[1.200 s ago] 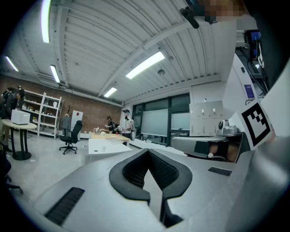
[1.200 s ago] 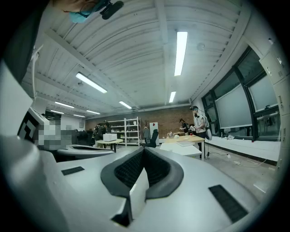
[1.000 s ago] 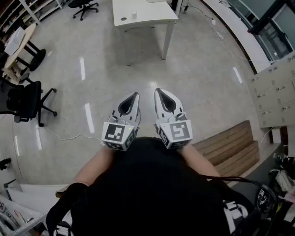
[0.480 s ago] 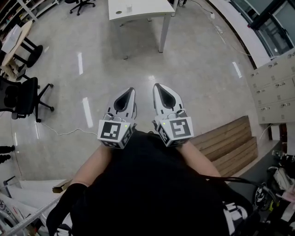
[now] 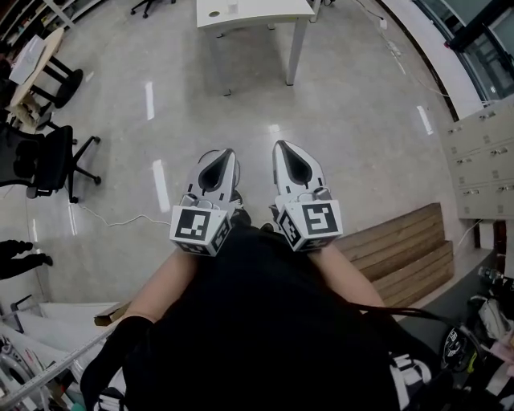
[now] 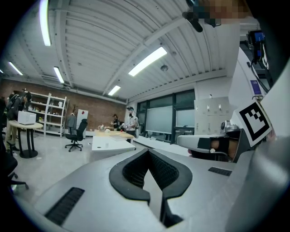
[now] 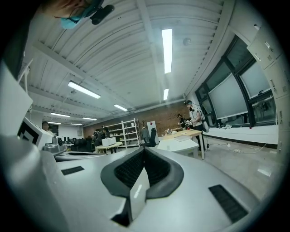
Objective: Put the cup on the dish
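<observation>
Quick status from my end. Both grippers are held level, side by side, right in front of the person's black top, over a shiny floor (image 5: 361, 120).

The left gripper (image 5: 227, 154) has its jaws together with nothing between them; its own view shows the tips meeting. Same for the right gripper (image 5: 281, 146): jaws closed and empty. The two are just beside each other but not touching, tips pointing to 12 o'clock, and their marker cubes sit at the near end against the top.

As for the task stuff, the white table (image 5: 265, 10) is way up at 12 o'clock in the head view, well apart from both grippers. A small pale thing stands on it that I take for the cup (image 5: 233, 8), though it's really too tiny to be sure. Just beside it, on its 9 o'clock side, is a dark round spot (image 5: 214, 13); I can't tell whether that's the dish or only a hole in the tabletop.

Around the room:
- A black chair (image 5: 44, 164) sits at 9 o'clock, with a cable (image 5: 120, 221) trailing on the floor near it.
- Wooden steps (image 5: 401, 249) are at 4 o'clock.
- Pale lockers (image 5: 482, 160) stand at 3 o'clock.
- In the left gripper view, shelves (image 6: 54, 113) line a brick wall and a couple of people (image 6: 130, 121) stand at a far table.
</observation>
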Demonstrator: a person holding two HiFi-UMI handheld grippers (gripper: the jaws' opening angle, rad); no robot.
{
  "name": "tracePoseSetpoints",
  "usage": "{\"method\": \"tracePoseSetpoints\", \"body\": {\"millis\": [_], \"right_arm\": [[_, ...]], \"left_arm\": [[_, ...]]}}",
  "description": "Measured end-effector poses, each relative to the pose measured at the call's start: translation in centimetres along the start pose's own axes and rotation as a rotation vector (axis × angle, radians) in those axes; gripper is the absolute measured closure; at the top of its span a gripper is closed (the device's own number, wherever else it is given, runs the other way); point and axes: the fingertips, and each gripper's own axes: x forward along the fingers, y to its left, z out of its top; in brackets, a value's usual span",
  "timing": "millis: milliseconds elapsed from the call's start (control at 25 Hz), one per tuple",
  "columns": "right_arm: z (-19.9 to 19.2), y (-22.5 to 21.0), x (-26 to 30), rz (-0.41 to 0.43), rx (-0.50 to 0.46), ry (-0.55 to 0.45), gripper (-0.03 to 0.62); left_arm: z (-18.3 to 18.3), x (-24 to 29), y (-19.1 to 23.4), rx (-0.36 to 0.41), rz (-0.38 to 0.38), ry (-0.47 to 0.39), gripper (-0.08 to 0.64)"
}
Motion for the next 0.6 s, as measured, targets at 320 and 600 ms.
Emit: {"method": "tracePoseSetpoints", "body": {"millis": [320, 600], "right_arm": [[-1.0, -2.4, 1.5, -0.047, -0.005, 0.038, 0.580], [-1.8, -2.0, 4.9, -0.039, -0.023, 0.066, 0.578]], "left_arm": [[-1.2, 3.0, 0.3, -0.020, -0.026, 0.030, 0.560], [-1.6, 5.0, 2.7, -0.031, -0.056, 0.026, 0.560]]}}
